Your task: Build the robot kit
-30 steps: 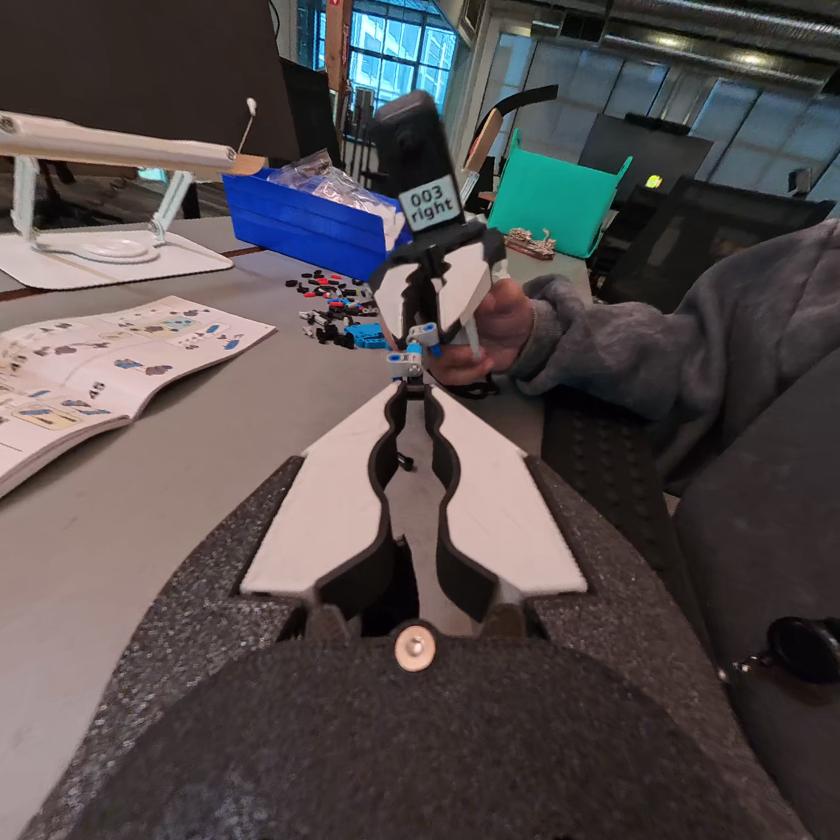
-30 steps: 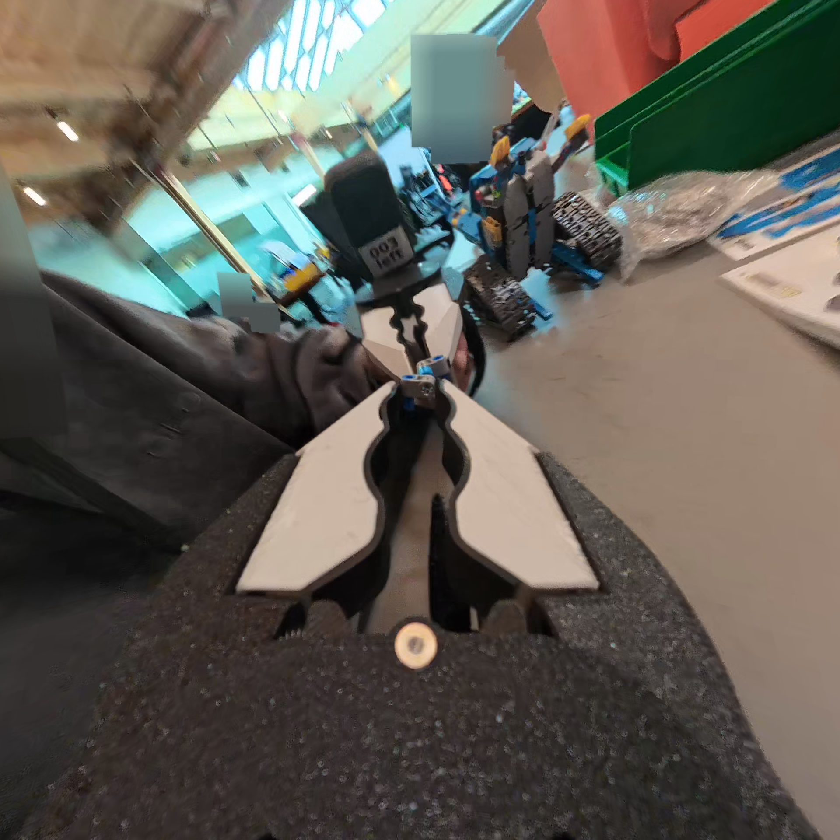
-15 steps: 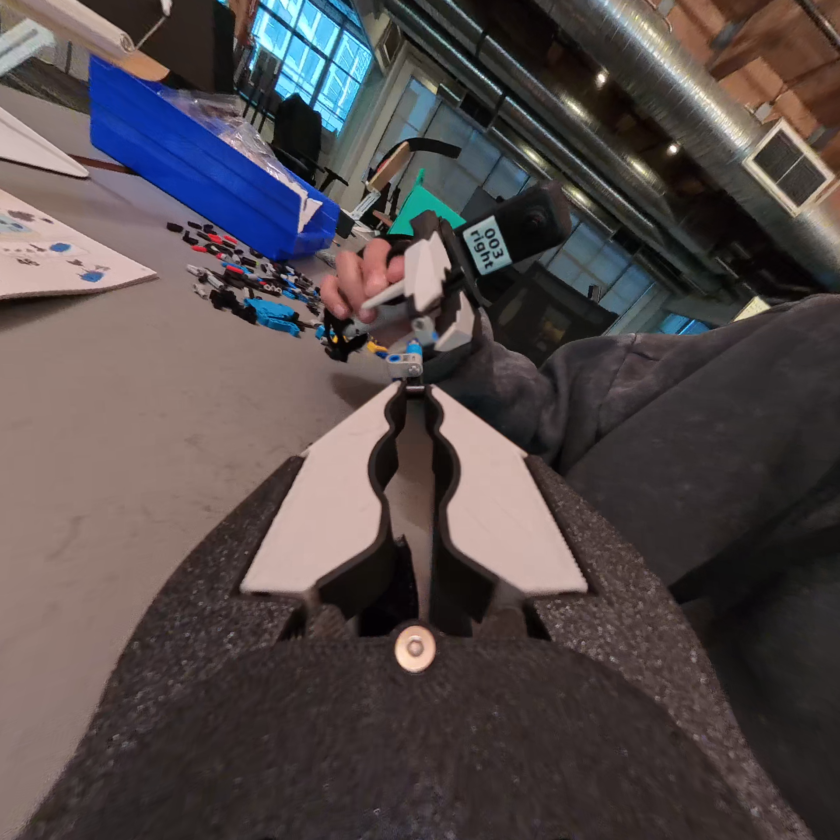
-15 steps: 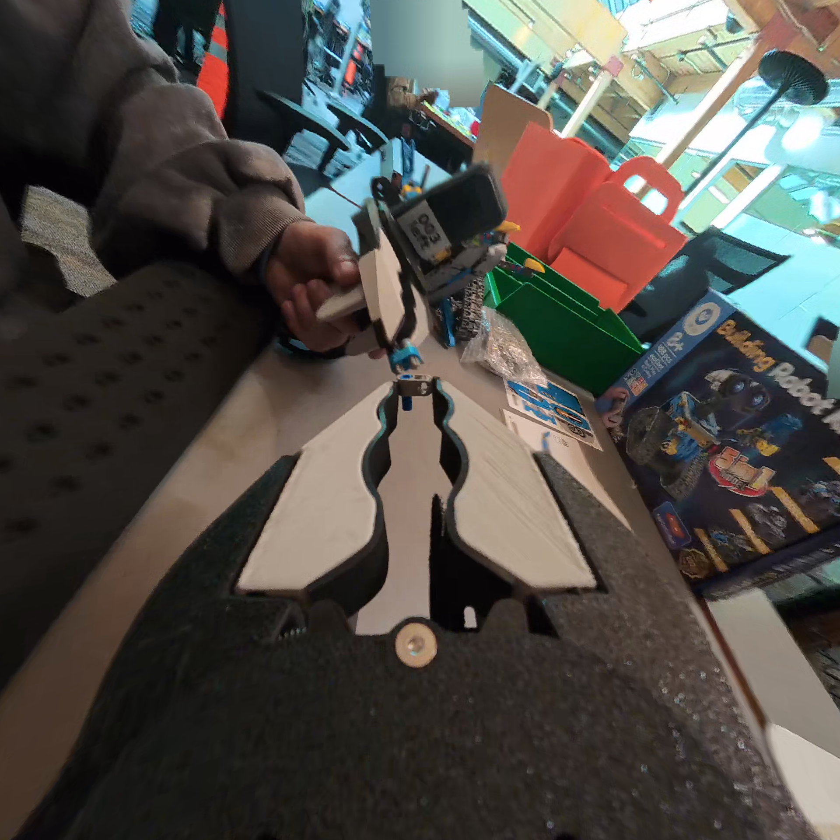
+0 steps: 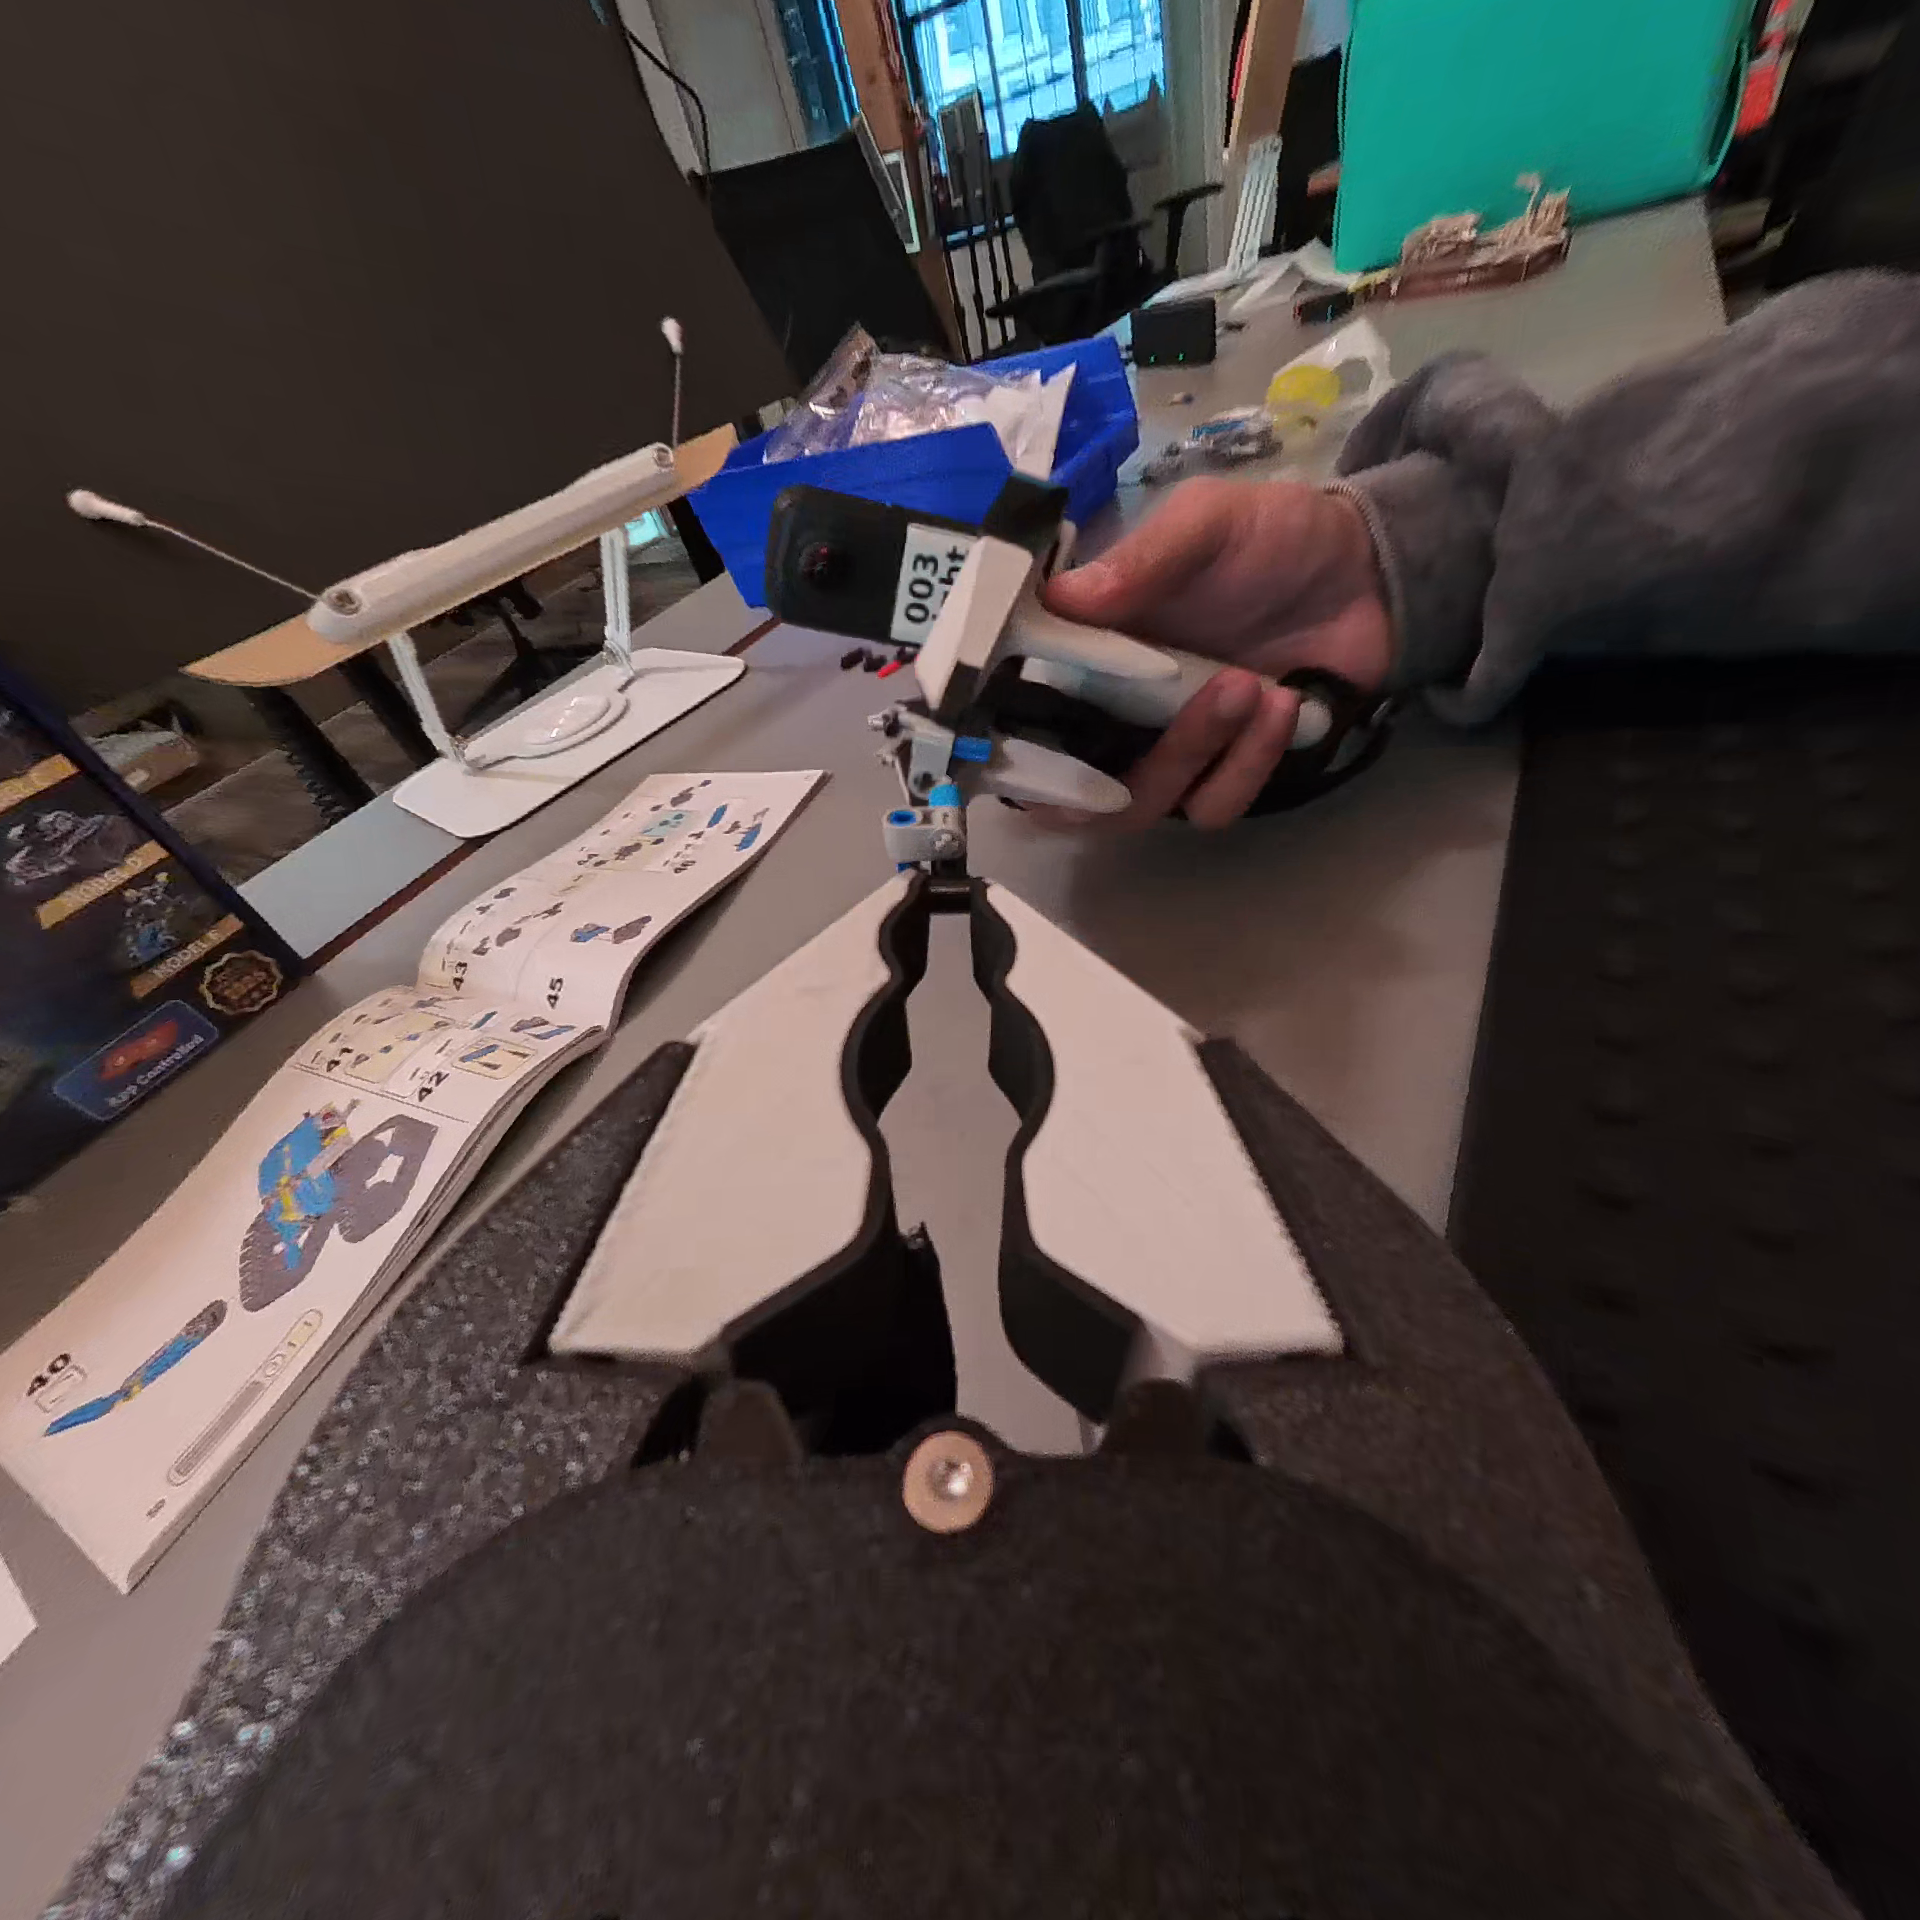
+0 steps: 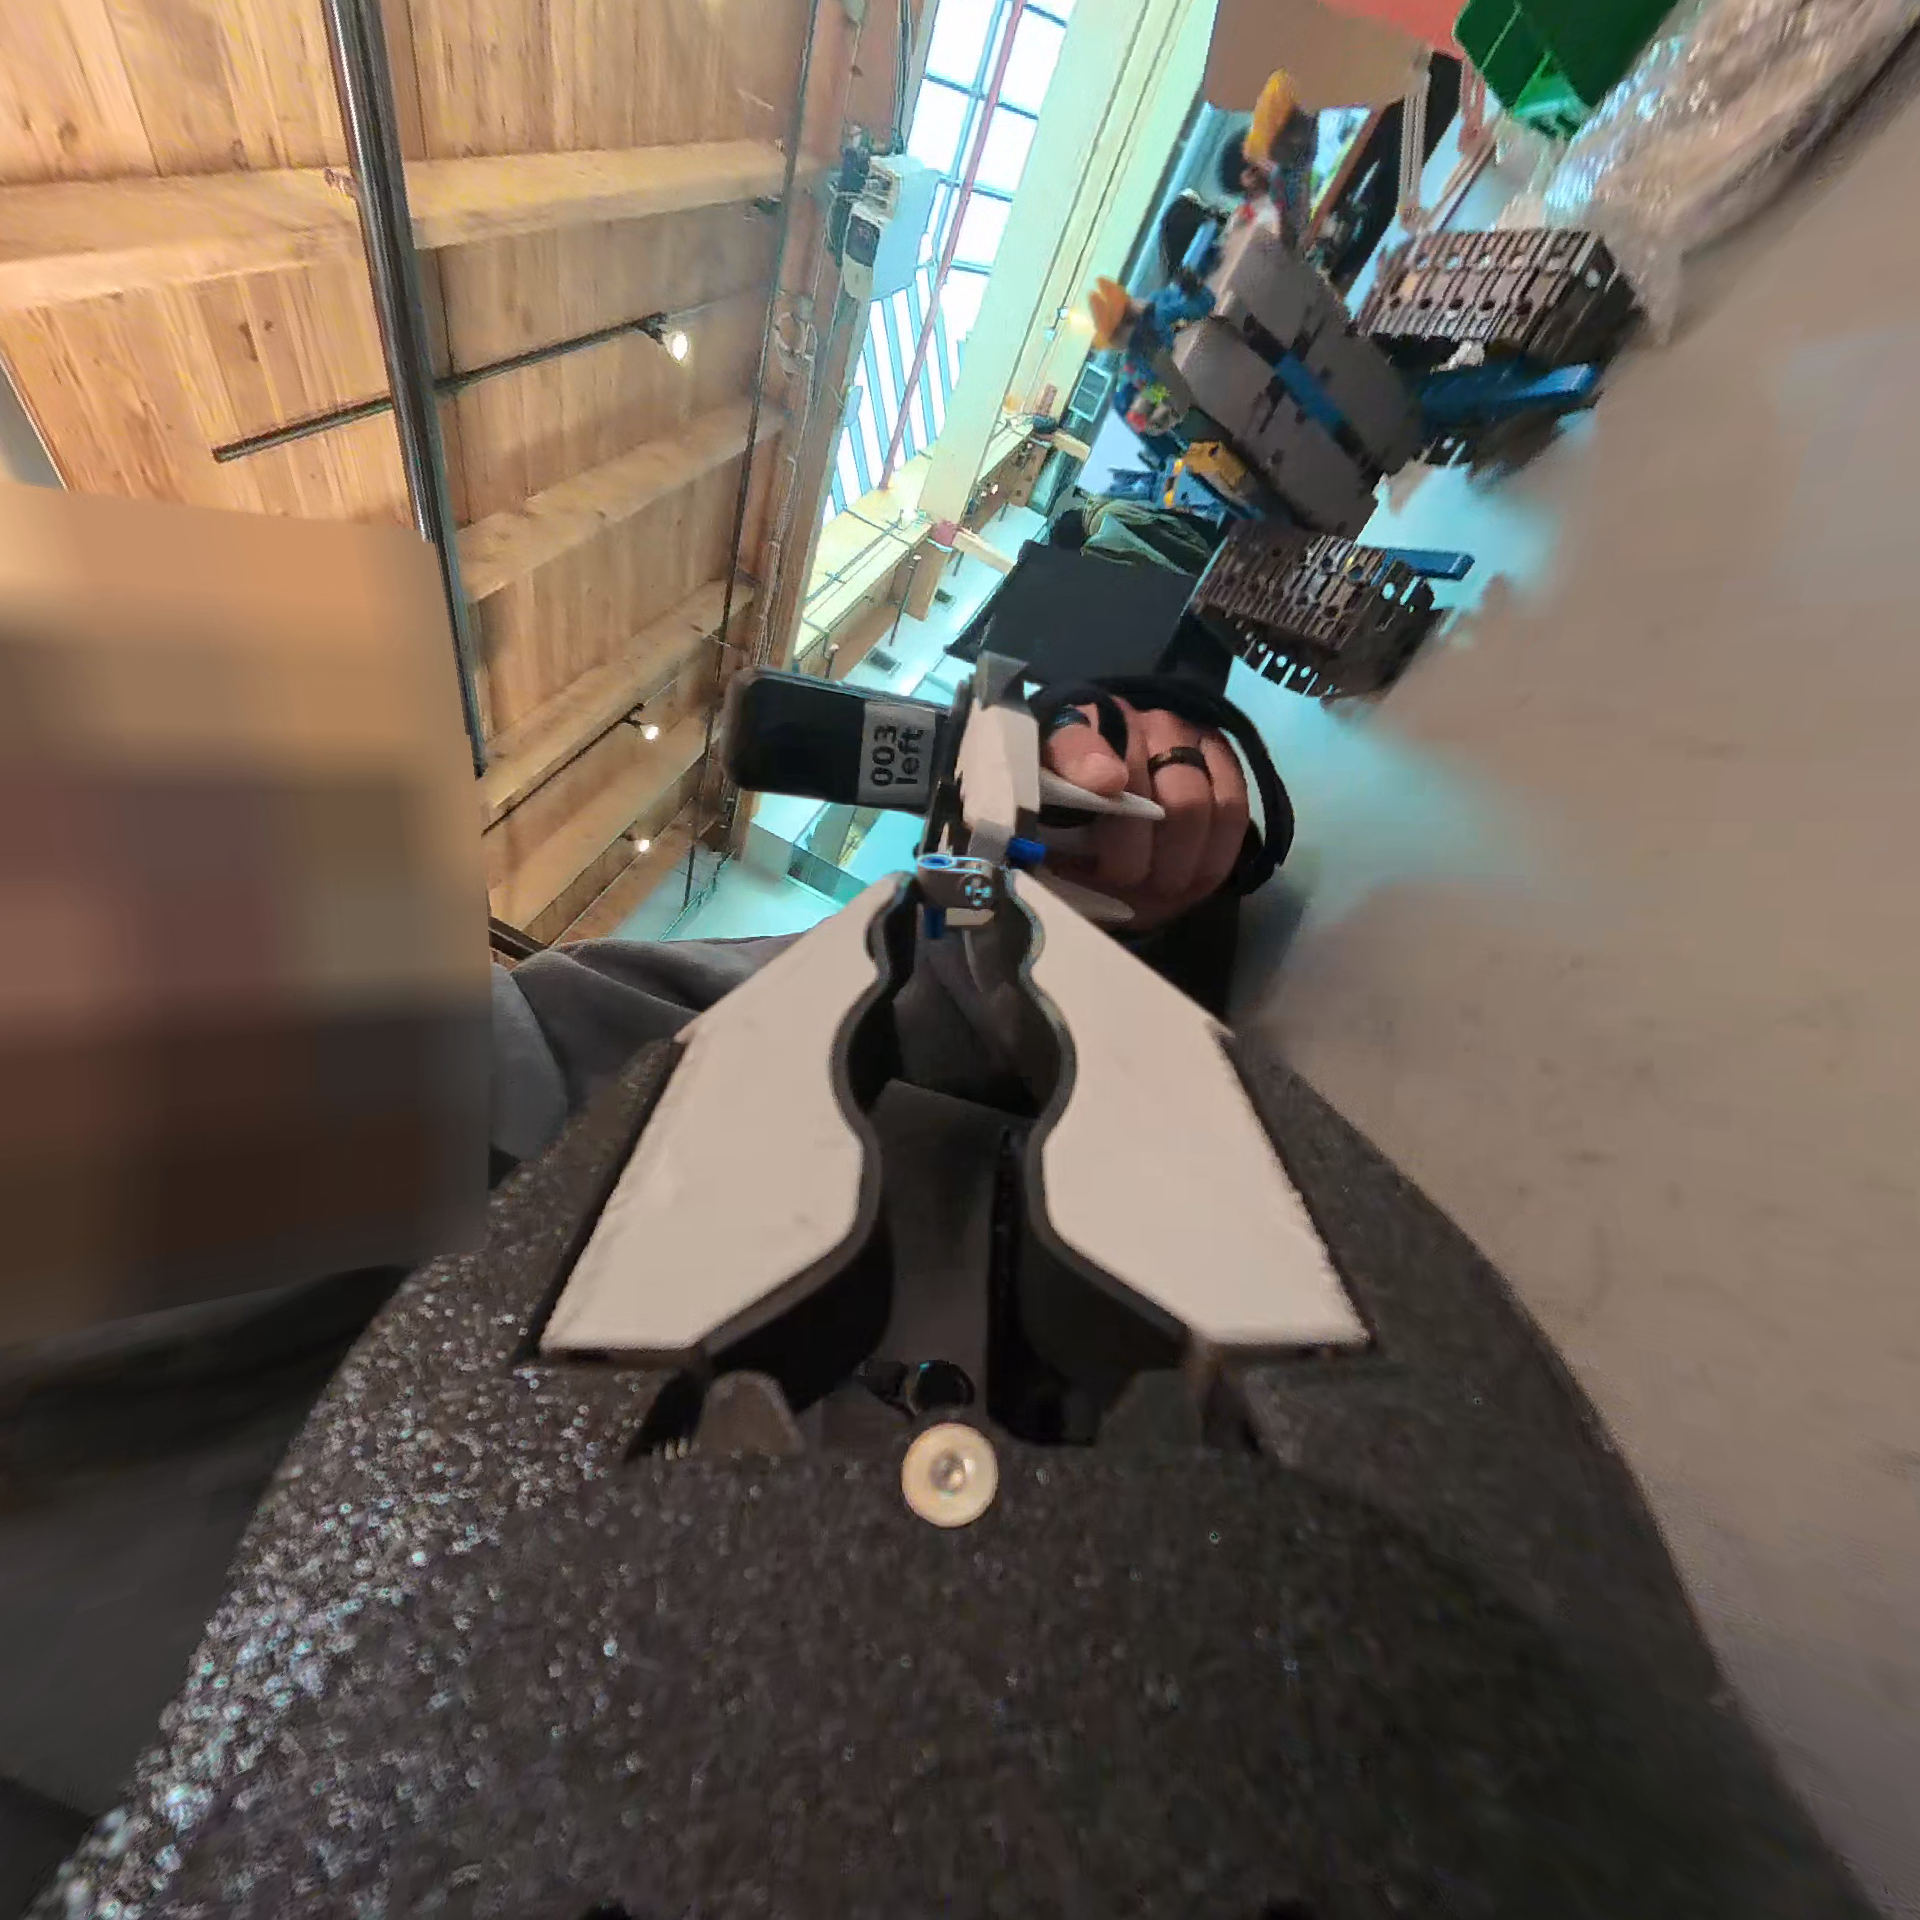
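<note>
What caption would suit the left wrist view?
Left gripper pinching a small grey-and-blue brick piece against the right gripper, above a table with an open instruction booklet.

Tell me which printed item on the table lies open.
The instruction booklet, spread open flat beside the left gripper. The dark toy box at the far left stands closed.

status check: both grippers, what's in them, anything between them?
Left gripper shut on small grey-and-blue brick assembly. Right gripper shut on the same assembly, tip to tip above the table. Nothing between them but the assembly.
</note>
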### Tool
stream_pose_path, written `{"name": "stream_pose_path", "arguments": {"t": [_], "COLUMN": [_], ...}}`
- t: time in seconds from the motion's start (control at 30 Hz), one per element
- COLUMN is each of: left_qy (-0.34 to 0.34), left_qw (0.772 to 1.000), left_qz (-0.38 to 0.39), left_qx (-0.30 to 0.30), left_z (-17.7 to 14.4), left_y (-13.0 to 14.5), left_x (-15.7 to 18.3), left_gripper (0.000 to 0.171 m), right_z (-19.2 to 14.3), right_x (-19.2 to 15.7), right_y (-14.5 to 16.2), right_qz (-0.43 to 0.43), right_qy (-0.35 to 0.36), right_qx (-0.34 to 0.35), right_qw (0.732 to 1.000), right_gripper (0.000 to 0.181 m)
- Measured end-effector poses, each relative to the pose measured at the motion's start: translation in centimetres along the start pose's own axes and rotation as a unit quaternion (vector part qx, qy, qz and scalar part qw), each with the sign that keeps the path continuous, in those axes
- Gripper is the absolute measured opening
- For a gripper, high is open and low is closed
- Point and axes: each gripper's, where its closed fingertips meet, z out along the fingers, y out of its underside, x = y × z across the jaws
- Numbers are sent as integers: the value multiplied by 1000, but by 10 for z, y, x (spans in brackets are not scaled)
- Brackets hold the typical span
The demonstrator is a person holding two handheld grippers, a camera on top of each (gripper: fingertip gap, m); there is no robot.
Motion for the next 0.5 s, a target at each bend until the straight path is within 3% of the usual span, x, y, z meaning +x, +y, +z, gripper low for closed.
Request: {"name": "stream_pose_path", "arguments": {"t": [0.5], "left_qy": [22], "left_qw": [999], "left_qz": [-41], "left_qx": [-4], "left_z": [0], "left_y": [3], "left_x": [1], "left_gripper": [6], "right_z": [0], "right_x": [2], "right_y": [5], "right_qz": [-35], "right_qy": [24], "right_qx": [-23], "right_qw": [999], "right_gripper": [14]}}
